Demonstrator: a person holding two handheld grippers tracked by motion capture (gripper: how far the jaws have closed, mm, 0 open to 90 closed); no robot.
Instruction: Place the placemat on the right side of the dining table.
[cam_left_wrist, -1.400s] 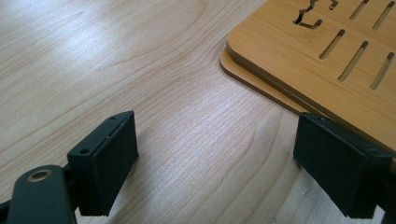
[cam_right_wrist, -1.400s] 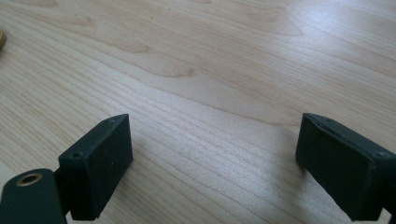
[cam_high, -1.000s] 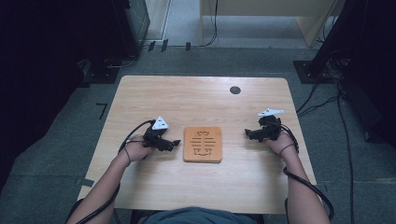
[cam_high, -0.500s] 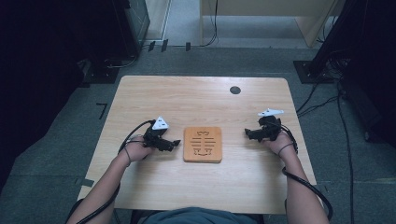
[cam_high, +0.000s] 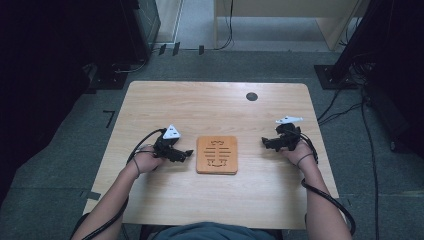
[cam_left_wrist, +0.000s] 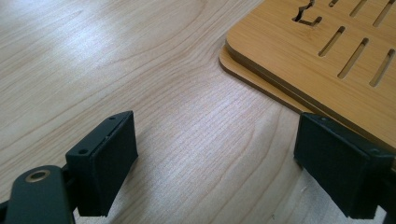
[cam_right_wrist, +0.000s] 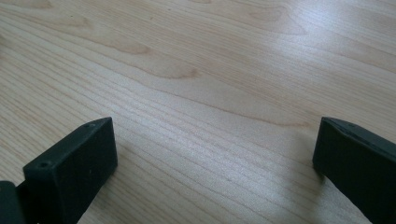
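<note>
A square orange-brown wooden board (cam_high: 217, 154) with cut-out slots lies flat at the middle of the table. My left gripper (cam_high: 188, 153) rests on the table just left of the board, open, jaws pointing at it. In the left gripper view the board's corner (cam_left_wrist: 308, 51) shows as two stacked layers, just beyond my left gripper (cam_left_wrist: 229, 172), with bare wood between the jaws. My right gripper (cam_high: 264, 143) sits to the board's right, open and apart from it. Bare tabletop lies between the jaws of my right gripper (cam_right_wrist: 215, 172).
The light wooden table (cam_high: 210, 110) has a round dark cable hole (cam_high: 252, 96) at the back right. Cables trail from both grippers off the near edge. Dark equipment and floor cables surround the table.
</note>
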